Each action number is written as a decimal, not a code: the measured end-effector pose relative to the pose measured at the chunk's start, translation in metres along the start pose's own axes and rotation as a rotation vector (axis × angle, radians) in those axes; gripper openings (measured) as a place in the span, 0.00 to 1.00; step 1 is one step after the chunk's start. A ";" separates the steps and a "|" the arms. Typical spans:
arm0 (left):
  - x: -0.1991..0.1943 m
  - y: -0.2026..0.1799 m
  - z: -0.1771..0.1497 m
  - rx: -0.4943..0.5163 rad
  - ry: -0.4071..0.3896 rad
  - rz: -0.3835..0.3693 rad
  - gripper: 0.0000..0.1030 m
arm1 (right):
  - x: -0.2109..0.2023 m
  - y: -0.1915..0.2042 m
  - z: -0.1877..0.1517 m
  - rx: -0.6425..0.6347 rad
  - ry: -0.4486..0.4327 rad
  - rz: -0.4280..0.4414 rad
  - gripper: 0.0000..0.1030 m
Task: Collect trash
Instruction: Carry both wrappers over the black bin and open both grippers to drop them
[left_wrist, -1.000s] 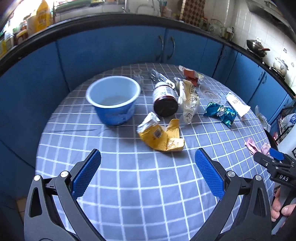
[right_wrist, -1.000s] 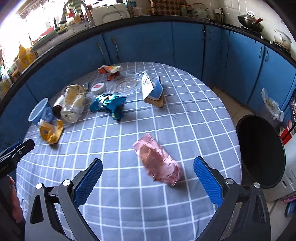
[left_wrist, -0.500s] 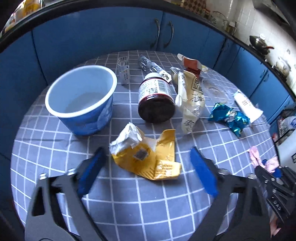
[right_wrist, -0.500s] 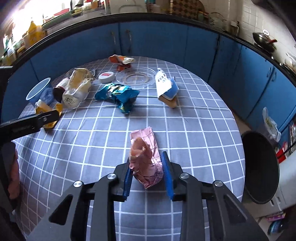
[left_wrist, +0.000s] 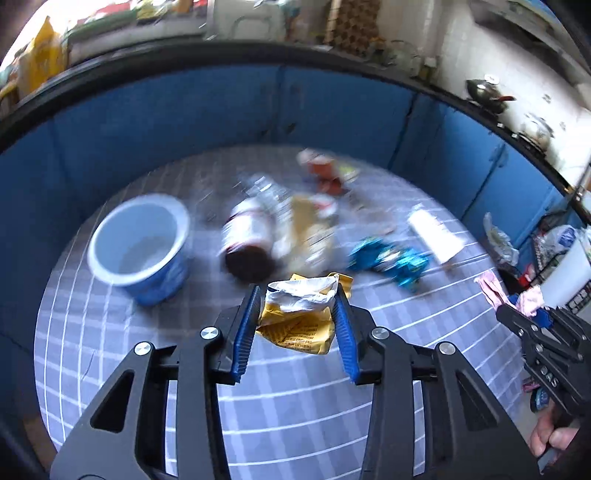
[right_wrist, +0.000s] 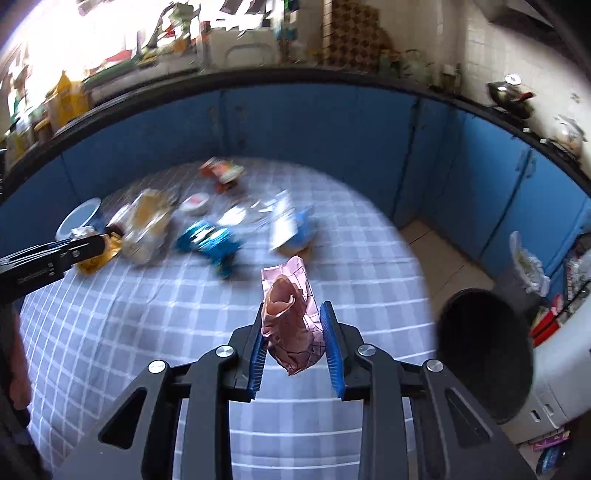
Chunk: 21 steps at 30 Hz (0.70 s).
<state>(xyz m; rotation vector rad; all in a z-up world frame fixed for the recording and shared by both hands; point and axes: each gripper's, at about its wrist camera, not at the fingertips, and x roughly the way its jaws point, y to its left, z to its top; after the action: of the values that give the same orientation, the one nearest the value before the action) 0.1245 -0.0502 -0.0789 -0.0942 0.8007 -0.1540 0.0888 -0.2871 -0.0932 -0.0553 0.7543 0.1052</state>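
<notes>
My left gripper is shut on a crumpled yellow wrapper and holds it above the checked tablecloth. My right gripper is shut on a pink wrapper, lifted off the table; it also shows at the right of the left wrist view. A black trash bin stands on the floor to the right of the table. The left gripper with the yellow wrapper shows at the left edge of the right wrist view.
On the table lie a blue bowl, a dark-lidded jar, a beige bag, a teal wrapper, a white-and-blue packet and a red wrapper. Blue cabinets ring the table.
My left gripper has closed on the yellow wrapper and lifted it. My right gripper, shut on the pink wrapper half a second ago, has raised it off the table. Both views are blurred by motion.
</notes>
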 end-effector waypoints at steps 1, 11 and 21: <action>-0.001 -0.010 0.005 0.018 -0.008 -0.013 0.39 | -0.001 -0.007 0.001 0.006 -0.007 -0.015 0.27; 0.021 -0.139 0.036 0.207 -0.023 -0.166 0.39 | 0.013 -0.130 -0.002 0.159 0.021 -0.244 0.27; 0.050 -0.225 0.055 0.297 -0.017 -0.235 0.39 | 0.028 -0.197 -0.015 0.224 -0.008 -0.302 0.79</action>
<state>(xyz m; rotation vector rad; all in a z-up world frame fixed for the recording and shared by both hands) 0.1755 -0.2788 -0.0443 0.0915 0.7407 -0.4913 0.1217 -0.4822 -0.1213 0.0451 0.7380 -0.2664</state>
